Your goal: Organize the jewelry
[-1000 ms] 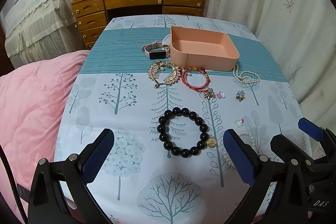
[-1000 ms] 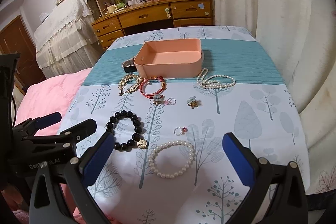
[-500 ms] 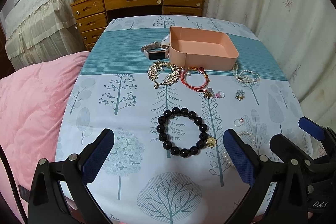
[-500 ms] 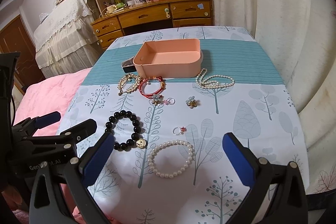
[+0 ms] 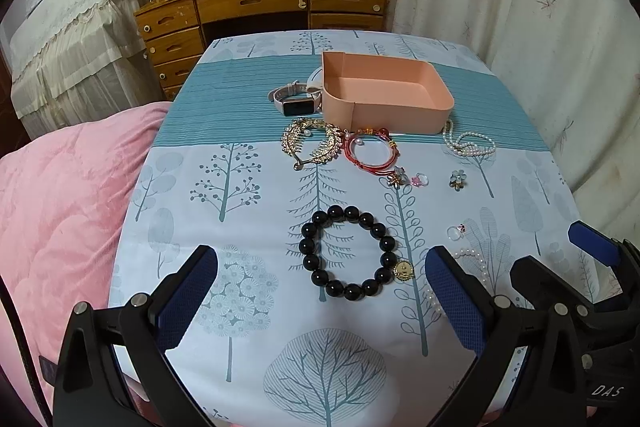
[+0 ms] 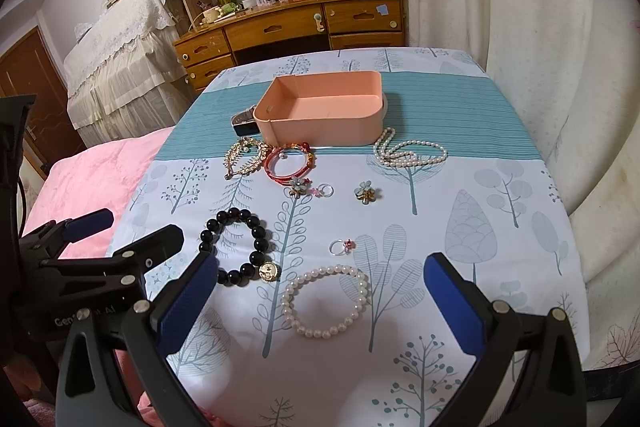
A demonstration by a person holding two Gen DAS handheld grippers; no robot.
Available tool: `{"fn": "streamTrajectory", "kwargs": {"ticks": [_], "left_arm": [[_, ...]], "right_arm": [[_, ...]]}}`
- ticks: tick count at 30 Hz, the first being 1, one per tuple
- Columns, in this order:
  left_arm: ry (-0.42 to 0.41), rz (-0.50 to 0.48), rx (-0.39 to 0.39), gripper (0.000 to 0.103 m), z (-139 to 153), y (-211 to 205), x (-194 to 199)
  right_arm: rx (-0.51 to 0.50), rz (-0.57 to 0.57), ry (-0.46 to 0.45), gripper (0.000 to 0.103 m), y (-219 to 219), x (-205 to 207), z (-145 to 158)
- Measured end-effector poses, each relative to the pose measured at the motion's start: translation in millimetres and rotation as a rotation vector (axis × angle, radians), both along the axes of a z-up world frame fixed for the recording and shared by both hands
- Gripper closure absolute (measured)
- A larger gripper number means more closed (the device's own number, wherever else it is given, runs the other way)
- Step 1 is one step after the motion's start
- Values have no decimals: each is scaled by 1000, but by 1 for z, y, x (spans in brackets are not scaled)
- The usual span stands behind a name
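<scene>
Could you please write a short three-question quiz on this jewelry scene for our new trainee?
1. True or false: the pink box already holds jewelry.
2. Which bracelet lies between the right gripper fingers in its own view? A) black bead bracelet B) white pearl bracelet C) red cord bracelet
3. Fill in: the pearl necklace lies on the tablecloth, just ____ the box.

Key
1. False: the box is empty.
2. B. The black one lies in front of the left gripper.
3. Outside, by its near right corner. Both grippers are open and hold nothing.
</scene>
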State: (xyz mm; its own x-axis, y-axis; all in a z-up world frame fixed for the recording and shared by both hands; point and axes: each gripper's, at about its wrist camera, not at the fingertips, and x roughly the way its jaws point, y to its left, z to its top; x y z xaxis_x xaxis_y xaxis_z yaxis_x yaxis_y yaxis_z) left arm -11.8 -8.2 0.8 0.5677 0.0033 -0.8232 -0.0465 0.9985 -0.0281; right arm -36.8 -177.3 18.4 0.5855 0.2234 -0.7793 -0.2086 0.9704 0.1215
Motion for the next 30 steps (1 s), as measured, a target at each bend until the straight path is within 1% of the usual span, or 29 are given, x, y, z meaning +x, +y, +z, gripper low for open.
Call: {"fn": "streamTrajectory", "kwargs": {"ticks": [20, 24, 28, 30], "left_arm": [[-3, 0, 4, 1, 1, -1, -1], [-14, -13, 32, 1, 1, -5, 1], [-27, -26, 92, 1, 0, -7, 4], [-25, -36, 80, 1, -3, -2, 7]], "right_arm": [[0, 0, -3, 0, 0, 0, -1], [8, -4, -13, 0, -1, 0, -2], [8, 6, -39, 0, 2, 1, -5], [-10, 24, -66, 0, 3, 0, -11]]}}
